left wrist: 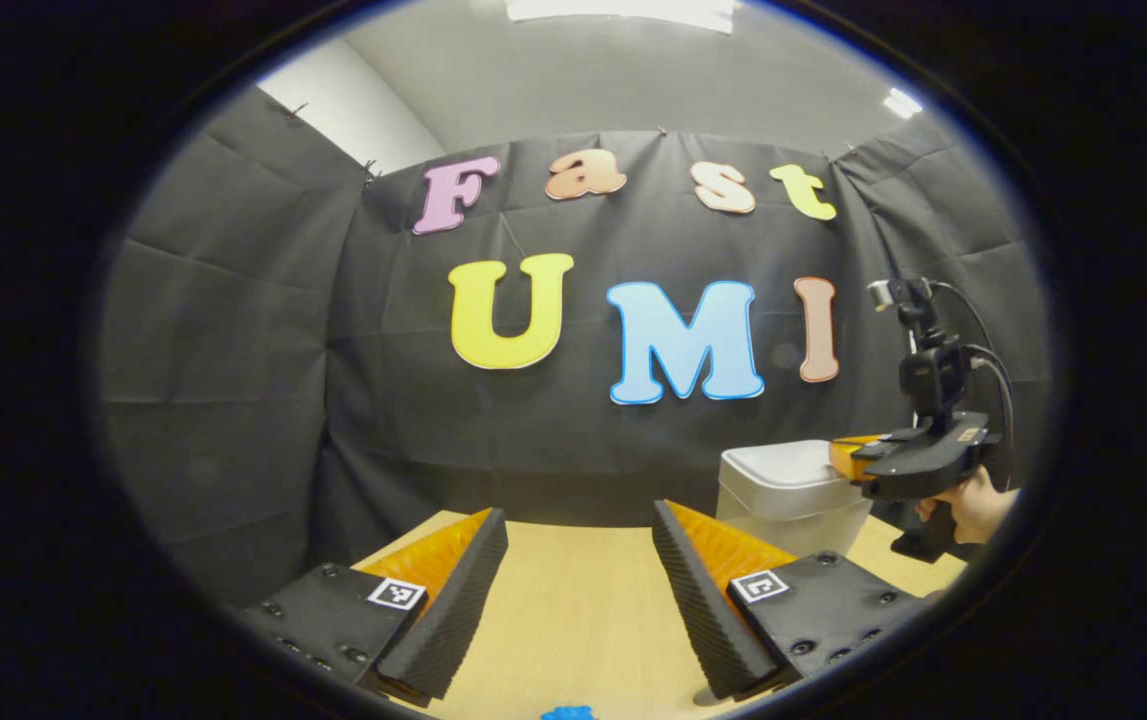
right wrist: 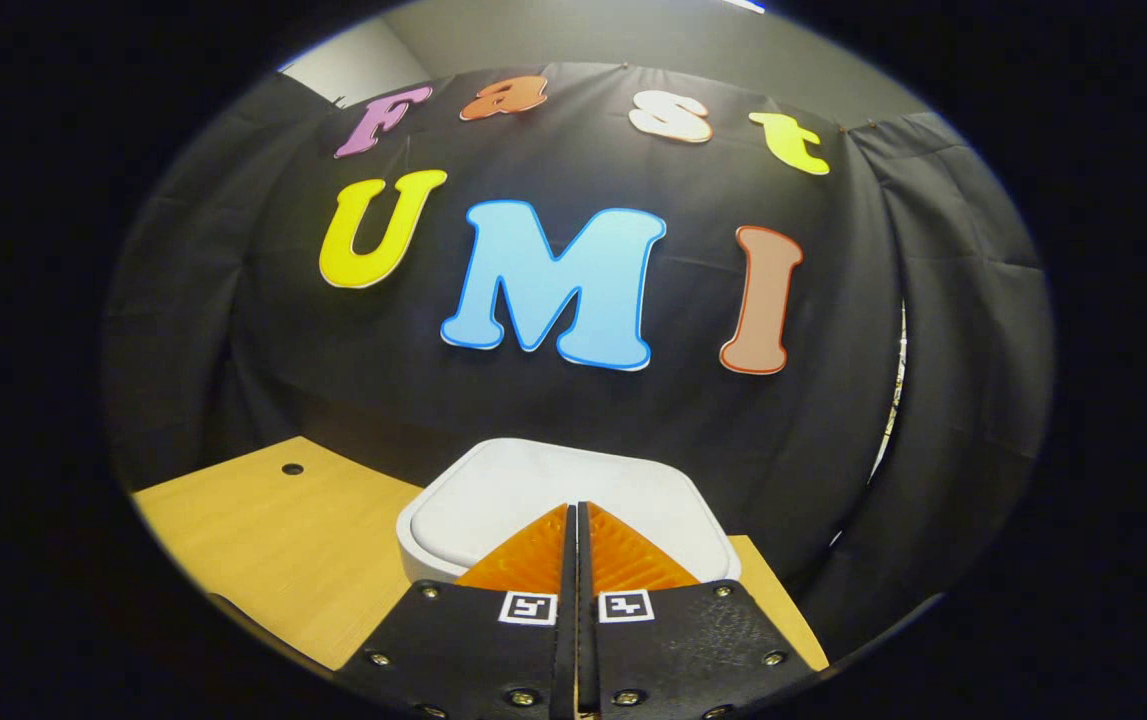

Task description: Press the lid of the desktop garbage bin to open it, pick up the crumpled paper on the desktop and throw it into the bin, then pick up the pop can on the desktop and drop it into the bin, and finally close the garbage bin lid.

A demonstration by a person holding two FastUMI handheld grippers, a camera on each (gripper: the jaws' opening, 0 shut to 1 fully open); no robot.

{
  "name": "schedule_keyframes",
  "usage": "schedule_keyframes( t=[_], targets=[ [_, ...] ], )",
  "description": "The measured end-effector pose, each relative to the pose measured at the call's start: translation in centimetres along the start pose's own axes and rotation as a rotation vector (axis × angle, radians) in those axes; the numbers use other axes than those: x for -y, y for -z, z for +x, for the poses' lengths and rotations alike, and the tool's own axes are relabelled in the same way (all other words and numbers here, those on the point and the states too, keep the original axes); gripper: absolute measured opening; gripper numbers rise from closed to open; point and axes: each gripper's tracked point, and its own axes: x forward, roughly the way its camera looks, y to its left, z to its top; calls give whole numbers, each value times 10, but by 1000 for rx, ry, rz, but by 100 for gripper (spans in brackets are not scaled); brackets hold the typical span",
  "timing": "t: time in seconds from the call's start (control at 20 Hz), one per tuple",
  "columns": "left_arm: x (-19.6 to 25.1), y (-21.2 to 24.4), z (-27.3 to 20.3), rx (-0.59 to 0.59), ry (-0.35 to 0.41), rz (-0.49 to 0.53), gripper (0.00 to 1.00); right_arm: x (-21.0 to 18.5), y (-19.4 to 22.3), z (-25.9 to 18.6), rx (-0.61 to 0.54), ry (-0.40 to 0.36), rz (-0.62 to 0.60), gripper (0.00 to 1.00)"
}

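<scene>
The white garbage bin (left wrist: pixel 778 490) stands at the back right of the wooden table, its lid (right wrist: pixel 553 490) down. In the left gripper view, my right gripper (left wrist: pixel 838 457), held by a hand, sits at the top of the bin with its tips over the lid. In the right gripper view, that gripper (right wrist: pixel 576 506) is shut with nothing between its fingers, and its tips hover at the near edge of the lid. Whether they touch it is unclear. My left gripper (left wrist: pixel 579 512) is open and empty above the table, left of the bin.
The wooden table (left wrist: pixel 573 600) runs back to the black cloth wall. A small round hole (right wrist: pixel 292 468) marks the tabletop left of the bin. A bit of something blue (left wrist: pixel 568 712) peeks in at the bottom edge of the left gripper view.
</scene>
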Motion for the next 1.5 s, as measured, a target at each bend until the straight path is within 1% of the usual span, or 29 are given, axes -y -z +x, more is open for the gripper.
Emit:
schedule_keyframes(
  t=[0.1, 0.4, 0.6, 0.7, 0.8, 0.95, 1.15, 1.4, 1.5],
  targets=[
    [-1, -3, 2, 8, 1, 10, 99, 1, -4, 5, 17, -1, 2, 0],
    [0, -4, 9, 15, 8, 16, 99, 1, 2, 10, 16, -24, 55, 0],
    [2, 4, 11, 0, 16, 10, 99, 3, 8, 11, 14, -41, 233, 0],
    [3, 9, 14, -15, 22, -6, 99, 1, 9, 12, 14, -48, 268, 0],
    [5, 13, 16, -23, 28, -14, 99, 1, 9, 12, 35, -48, 260, 1],
    [6, 15, 18, -23, 36, -24, 99, 3, 11, 11, 30, -46, 268, 0],
    [0, 12, 19, -15, 19, -31, 99, 5, 8, 11, 24, -38, 294, 0],
    [-10, 5, 23, 3, -6, -37, 99, 5, -5, 7, 24, 7, 190, 0],
    [-13, 5, 24, -1, -5, -39, 99, 9, -20, 1, 61, 23, 169, 0]
  ],
)
